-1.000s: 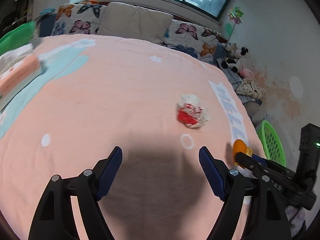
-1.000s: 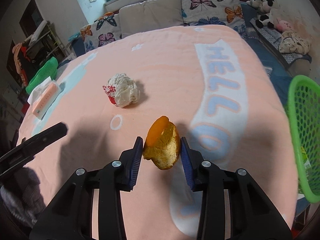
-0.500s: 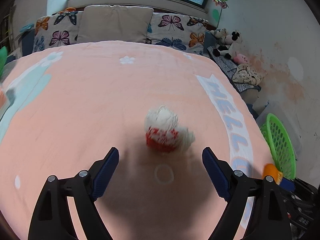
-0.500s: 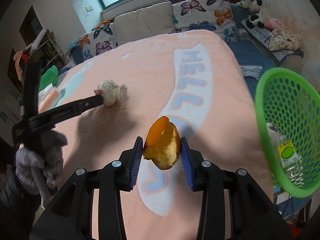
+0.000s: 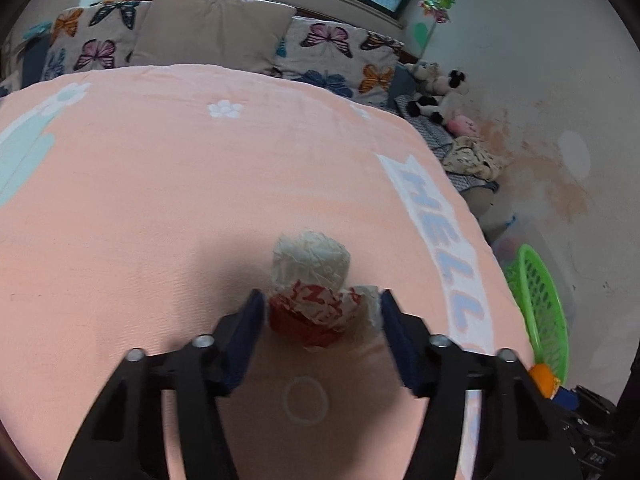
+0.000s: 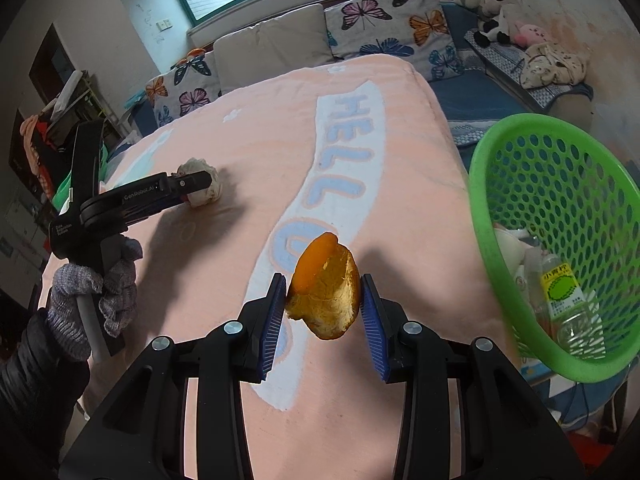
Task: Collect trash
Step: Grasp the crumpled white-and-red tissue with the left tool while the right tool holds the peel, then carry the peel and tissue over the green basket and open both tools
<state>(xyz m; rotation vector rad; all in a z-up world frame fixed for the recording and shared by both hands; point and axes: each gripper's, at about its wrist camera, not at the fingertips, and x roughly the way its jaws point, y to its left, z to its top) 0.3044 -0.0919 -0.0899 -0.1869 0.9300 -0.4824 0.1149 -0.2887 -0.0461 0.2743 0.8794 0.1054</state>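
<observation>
A crumpled white and red wrapper [image 5: 310, 276] lies on the pink blanket [image 5: 160, 200]. My left gripper [image 5: 322, 312] straddles it and its jaws are closing; the blue pads sit close against both sides without visibly squeezing it. In the right wrist view the same wrapper [image 6: 204, 190] shows at the tip of the left gripper [image 6: 196, 182], held by a gloved hand [image 6: 96, 288]. My right gripper [image 6: 324, 300] is shut on a piece of orange peel [image 6: 324, 284], lifted above the bed near the green basket [image 6: 480, 184].
The green mesh basket [image 5: 536, 300] stands off the bed's right edge with a plastic bottle [image 6: 564, 296] and other trash inside. Butterfly pillows [image 5: 332, 52] line the head of the bed. Soft toys [image 6: 492, 8] lie on the blue mattress at the right.
The left gripper moved up to the wrapper and its jaws narrowed around it. The right gripper carried the orange peel rightward to the basket's side.
</observation>
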